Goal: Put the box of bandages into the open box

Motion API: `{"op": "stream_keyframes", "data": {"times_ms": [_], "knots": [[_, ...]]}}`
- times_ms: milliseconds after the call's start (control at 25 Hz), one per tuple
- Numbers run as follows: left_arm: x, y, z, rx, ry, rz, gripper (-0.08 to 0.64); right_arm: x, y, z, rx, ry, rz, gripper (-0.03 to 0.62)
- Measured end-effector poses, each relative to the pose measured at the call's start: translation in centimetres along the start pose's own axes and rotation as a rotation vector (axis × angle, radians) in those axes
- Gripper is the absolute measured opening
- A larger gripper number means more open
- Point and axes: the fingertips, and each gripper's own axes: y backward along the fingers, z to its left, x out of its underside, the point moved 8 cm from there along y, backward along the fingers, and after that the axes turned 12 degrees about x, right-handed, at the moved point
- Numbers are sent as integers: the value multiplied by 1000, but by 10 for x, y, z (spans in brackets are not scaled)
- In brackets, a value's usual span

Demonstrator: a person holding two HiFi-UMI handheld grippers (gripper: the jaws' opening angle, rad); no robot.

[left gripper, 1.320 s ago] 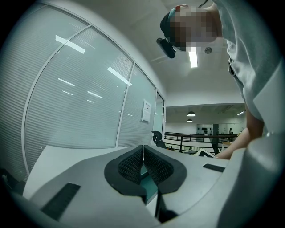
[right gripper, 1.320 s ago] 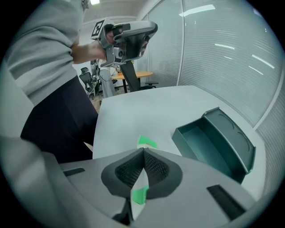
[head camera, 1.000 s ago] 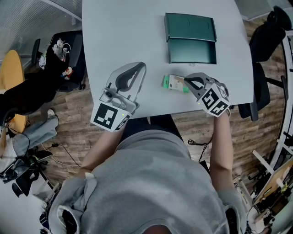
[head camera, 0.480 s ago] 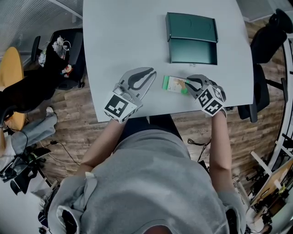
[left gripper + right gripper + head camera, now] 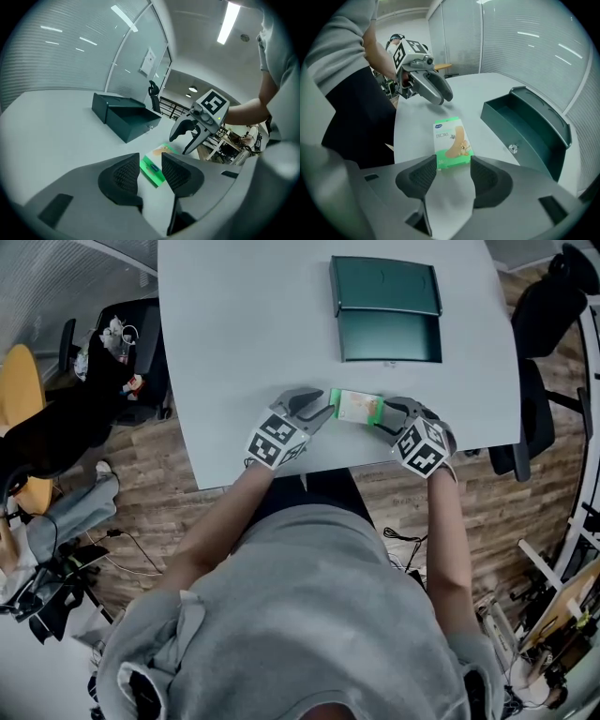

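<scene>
Flat green-and-white cardboard box of bandages (image 5: 357, 406) (image 5: 153, 165) (image 5: 451, 142): lies face up on the pale grey table (image 5: 244, 334) (image 5: 51, 122) (image 5: 473, 91), close to the edge nearest the person. In the head view its long side runs left to right. Nothing is lifting it.

Left gripper (image 5: 319, 408) (image 5: 150, 162) (image 5: 441, 96): at the box's left end, jaws apart, having just been opening. In the left gripper view the box's end shows in the gap between the pads (image 5: 123, 174), and neither pad presses on it.

Right gripper (image 5: 382, 417) (image 5: 181, 143) (image 5: 453, 169): at the opposite end, angled steeply down, jaws also apart and just been opening. The box's near edge sits at the mouth of the gap, and the pads (image 5: 423, 175) are clear of it.

Dark green open box with a hinged lid (image 5: 391, 337) (image 5: 126, 123) (image 5: 525, 125): farther in on the table, just past the bandages but apart from them. The lid is tipped back on the far side, the inside is bare, and a small silver catch (image 5: 513, 148) sits on its front wall.

Around: the person's grey sweatshirt (image 5: 309, 615) fills the lower head view, with a wood-plank floor (image 5: 150, 474) either side of the table.
</scene>
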Motion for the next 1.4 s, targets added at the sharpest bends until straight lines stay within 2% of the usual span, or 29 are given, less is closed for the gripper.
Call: {"op": "stream_keyframes", "data": {"times_ms": [320,400,600,720,920,1000,1160,1400], "knots": [[21,-29,1,-11,123,177,180,14,-10,10,-8,-17,61,215],[24,-32,1,-21,131,209,178,15,-14,14,-17,-25,69,215],[24,-36,5,-85,120,245,98,15,-19,16,-18,-52,58,213],[22,-37,7,-90,153,245,81,13,-20,16,1,-54,59,213],[17,-31,9,-60,233,179,47,11,-18,16,-11,-80,44,213],[14,-31,8,-59,233,169,44,10,-14,14,-9,-105,24,202],[10,-28,8,-55,245,142,41,11,-10,13,11,-134,-7,125],[-10,-18,5,-52,248,60,40,1,2,5,32,-158,-66,112]]}}
